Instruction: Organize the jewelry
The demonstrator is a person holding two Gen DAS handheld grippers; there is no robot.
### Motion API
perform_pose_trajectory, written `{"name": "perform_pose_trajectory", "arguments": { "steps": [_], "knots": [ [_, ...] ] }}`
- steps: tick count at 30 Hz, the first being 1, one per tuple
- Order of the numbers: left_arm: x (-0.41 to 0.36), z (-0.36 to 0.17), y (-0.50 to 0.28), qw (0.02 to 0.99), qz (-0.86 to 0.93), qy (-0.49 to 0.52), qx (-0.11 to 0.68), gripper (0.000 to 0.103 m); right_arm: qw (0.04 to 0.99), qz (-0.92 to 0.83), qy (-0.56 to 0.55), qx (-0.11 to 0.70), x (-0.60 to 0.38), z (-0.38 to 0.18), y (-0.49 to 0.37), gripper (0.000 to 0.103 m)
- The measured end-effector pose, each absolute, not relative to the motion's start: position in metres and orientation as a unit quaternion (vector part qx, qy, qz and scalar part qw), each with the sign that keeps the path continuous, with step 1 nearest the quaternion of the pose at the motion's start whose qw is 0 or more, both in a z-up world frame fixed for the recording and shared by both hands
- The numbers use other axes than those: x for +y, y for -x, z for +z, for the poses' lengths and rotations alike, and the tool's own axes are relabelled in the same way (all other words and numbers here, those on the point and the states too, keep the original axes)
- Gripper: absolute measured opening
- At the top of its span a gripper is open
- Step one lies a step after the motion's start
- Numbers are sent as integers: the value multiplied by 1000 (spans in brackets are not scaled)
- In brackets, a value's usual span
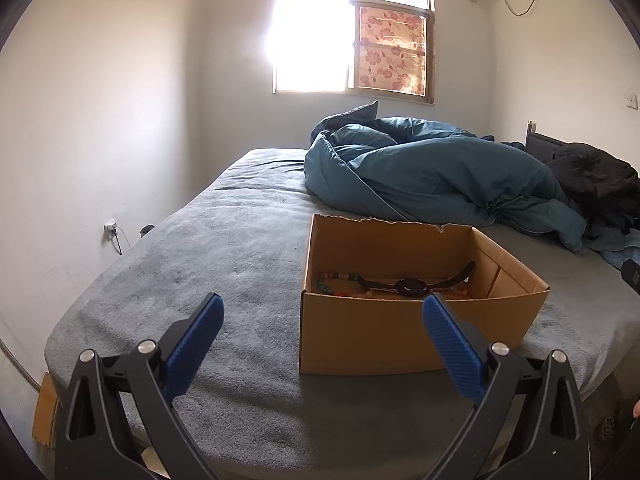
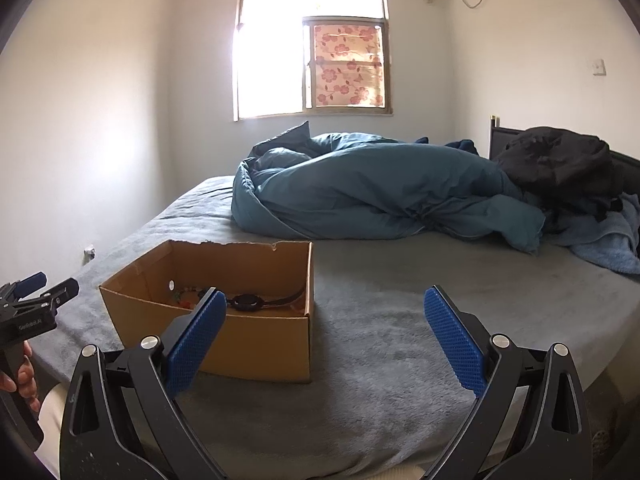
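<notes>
An open cardboard box [image 1: 360, 332] [image 2: 256, 340] stands on the grey bed. Inside lie a black watch [image 1: 412, 286] [image 2: 246, 302] with its strap stretched across and a string of coloured beads [image 1: 336, 278] [image 2: 188, 294]. My left gripper [image 1: 323, 308] is open, held low before the box, its right blue pad overlapping the box's front edge in the left wrist view. My right gripper [image 2: 324, 302] is open with nothing between its fingers, to the right of the box. The left gripper also shows at the left edge [image 2: 40, 292] of the right wrist view, held by a hand.
A rumpled teal duvet [image 1: 420, 176] [image 2: 372, 188] lies behind the box. Dark clothes [image 2: 560, 164] and a blue towel [image 2: 608, 248] are piled at the far right by the headboard. The grey bedsheet [image 1: 224, 248] [image 2: 440, 280] stretches left and right of the box. A wall socket [image 1: 110, 226] sits at left.
</notes>
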State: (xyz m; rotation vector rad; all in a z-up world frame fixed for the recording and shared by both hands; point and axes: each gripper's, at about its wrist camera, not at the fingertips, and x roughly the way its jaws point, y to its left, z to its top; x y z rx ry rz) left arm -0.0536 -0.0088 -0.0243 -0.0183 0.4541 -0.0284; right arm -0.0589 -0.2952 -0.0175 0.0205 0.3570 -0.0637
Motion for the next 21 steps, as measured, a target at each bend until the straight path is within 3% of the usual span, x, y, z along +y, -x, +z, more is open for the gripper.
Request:
{"name": "perform_pose_trajectory", "arguments": {
  "steps": [21],
  "knots": [
    [-12, -20, 63, 978, -5, 22, 209, 97, 983, -43, -26, 177, -290, -23, 63, 95]
  ]
}}
